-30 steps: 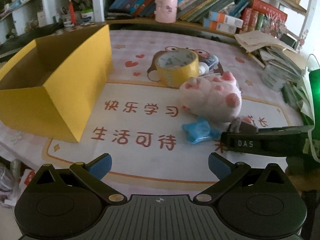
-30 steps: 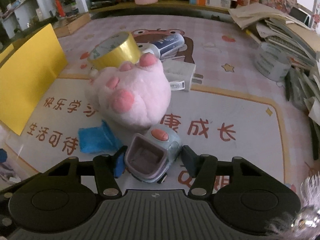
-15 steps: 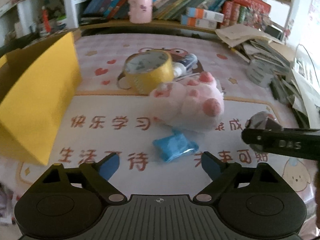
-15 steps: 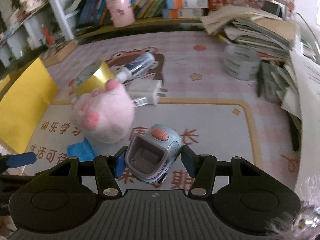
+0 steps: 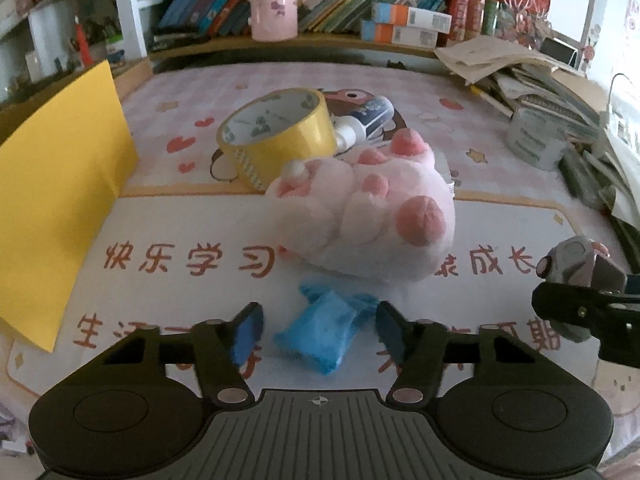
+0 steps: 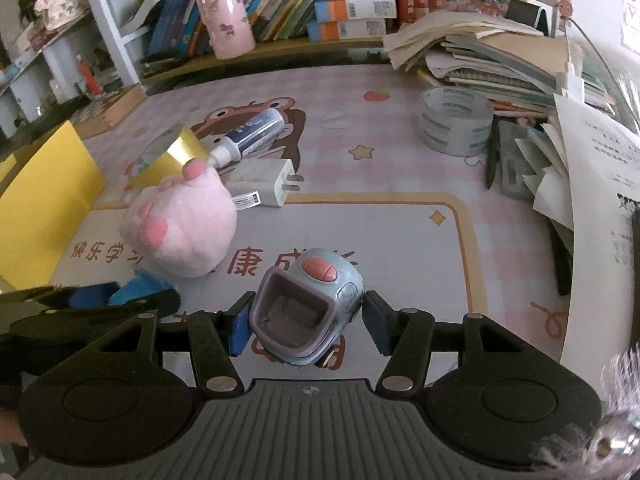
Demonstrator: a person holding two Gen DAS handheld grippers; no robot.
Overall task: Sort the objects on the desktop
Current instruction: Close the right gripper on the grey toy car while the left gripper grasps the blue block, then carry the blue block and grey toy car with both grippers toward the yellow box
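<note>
— Blue cloth pouch [image 5: 326, 330], where's it sitting?
— On the pink desk mat [image 5: 480, 128], just in front of the pink plush paw [image 5: 372, 216], between the left gripper [image 5: 318, 330] fingers. Those are closing in, but the pads aren't pressing it.
— And the right gripper [image 6: 306, 320]?
— Clamped narrow on a small blue toy car [image 6: 308, 304], held off to the right of the paw.
— What else is about?
— Yellow tape roll [image 5: 276, 132] touching the paw's far side, a white tube [image 6: 248, 134] behind it, a white charger [image 6: 264, 182] beside the paw, a yellow box [image 5: 52, 204] at the left, a grey tape roll [image 6: 456, 120] by the paper stack.
</note>
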